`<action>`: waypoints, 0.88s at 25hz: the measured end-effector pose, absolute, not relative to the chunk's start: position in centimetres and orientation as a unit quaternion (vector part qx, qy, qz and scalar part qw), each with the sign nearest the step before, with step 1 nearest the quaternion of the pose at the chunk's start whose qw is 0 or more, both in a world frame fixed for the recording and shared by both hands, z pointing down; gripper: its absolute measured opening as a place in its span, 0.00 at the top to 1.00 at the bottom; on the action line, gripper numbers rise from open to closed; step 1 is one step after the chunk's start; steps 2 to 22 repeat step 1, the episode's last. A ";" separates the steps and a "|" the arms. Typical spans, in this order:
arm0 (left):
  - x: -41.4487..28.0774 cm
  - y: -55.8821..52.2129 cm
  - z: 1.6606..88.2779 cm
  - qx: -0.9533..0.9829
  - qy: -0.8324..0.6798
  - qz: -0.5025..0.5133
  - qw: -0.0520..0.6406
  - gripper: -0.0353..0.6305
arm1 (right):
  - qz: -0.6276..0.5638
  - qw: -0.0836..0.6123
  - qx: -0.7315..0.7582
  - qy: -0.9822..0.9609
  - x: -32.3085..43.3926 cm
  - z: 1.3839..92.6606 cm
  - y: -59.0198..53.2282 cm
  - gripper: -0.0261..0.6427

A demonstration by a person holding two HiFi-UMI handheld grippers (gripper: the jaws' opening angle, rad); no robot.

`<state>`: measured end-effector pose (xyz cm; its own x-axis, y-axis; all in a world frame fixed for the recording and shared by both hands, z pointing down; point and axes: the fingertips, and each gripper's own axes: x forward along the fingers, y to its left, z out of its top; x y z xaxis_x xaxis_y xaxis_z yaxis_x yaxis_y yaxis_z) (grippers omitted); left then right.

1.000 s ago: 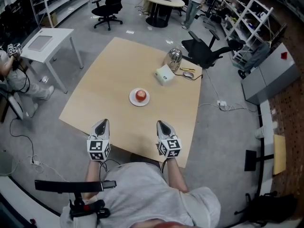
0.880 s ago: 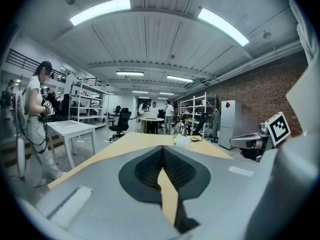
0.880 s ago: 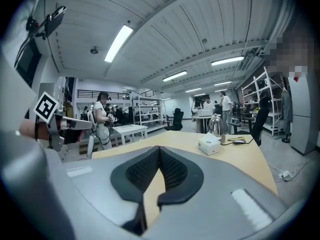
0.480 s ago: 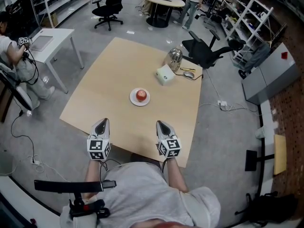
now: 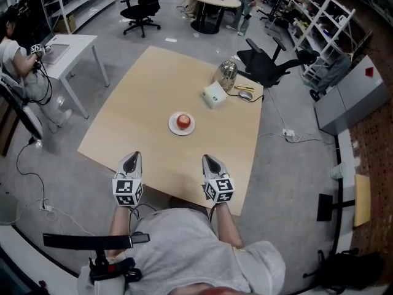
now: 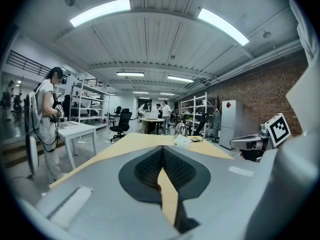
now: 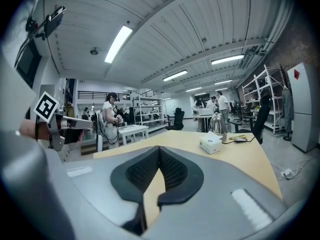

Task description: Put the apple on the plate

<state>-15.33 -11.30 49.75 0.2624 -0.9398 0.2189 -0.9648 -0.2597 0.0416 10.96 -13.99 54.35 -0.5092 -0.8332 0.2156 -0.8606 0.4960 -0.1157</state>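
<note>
Already, apple [image 5: 183, 121] on plate [image 5: 172, 128] (centred)

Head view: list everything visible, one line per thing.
table: one, light wood, centre.
plate: one, white, mid-table.
apple: one, red, on the plate.
box: one, white, table's far right.
metal jug: one, silvery, just behind the box.
mouse: one, grey, far right corner.
office chairs: two, black, one past that corner, one farther back.
side table: one, white, left of the table.
bystander: one, white top, by the side table.
left gripper: one, grey, over the near edge, jaws shut, empty.
right gripper: one, grey, beside it, jaws shut, empty.
</note>
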 end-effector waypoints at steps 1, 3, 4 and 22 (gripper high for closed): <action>-15.4 -11.3 49.8 0.790 -0.603 0.075 0.083 0.92 | 0.105 0.065 0.491 -0.862 11.0 54.4 -14.0 0.95; -15.4 -11.3 49.8 0.790 -0.603 0.075 0.083 0.92 | 0.105 0.065 0.491 -0.862 11.0 54.4 -14.0 0.95; -15.4 -11.3 49.8 0.790 -0.603 0.075 0.083 0.92 | 0.105 0.065 0.491 -0.862 11.0 54.4 -14.0 0.95; -15.4 -11.3 49.8 0.790 -0.603 0.075 0.083 0.92 | 0.105 0.065 0.491 -0.862 11.0 54.4 -14.0 0.95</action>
